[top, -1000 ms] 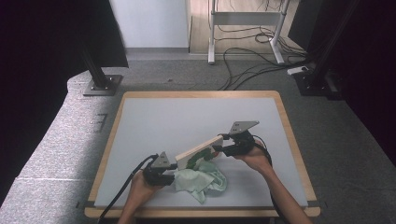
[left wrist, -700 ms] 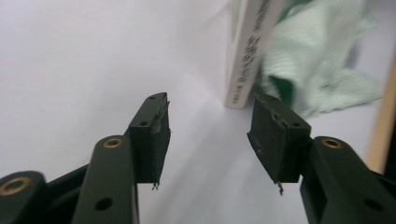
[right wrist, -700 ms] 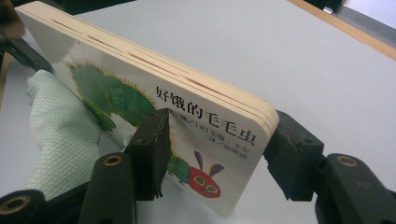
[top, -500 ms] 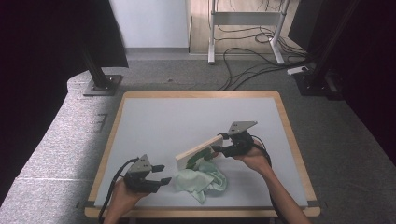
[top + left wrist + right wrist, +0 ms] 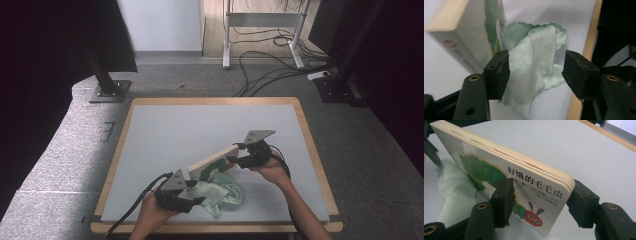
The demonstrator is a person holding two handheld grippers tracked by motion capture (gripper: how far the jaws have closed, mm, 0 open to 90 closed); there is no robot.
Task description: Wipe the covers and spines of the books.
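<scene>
The right gripper (image 5: 231, 162) clamps a thick cardboard picture book with a green caterpillar on its cover (image 5: 212, 163) near one corner. In the right gripper view the two black jaws press on opposite faces of the book (image 5: 499, 170) — one pad on the printed cover, the other on the back. The book stands tilted on its long edge on the pale grey table top with a light wooden rim (image 5: 200, 125), its cover facing down toward the person. Black Chinese characters and the caterpillar's red head show on the cover beside the jaw.

The left gripper (image 5: 200, 201) is held low at the near edge of the table, to the left of and below the book's free end. Its jaws have just been opening and now stand spread. In the left gripper view a crumpled pale green waffle-weave cloth (image 5: 534, 65) lies on the table beyond and between the jaws — neither pad presses on it. In the high view the cloth (image 5: 222, 192) lies in a heap under the overhanging cover of the book, just beside the left gripper's tips. Whether the cloth touches the book cannot be told.

A black cable trails from the left gripper over the table's near edge. Each gripper carries a grey three-cornered plate on top.
</scene>
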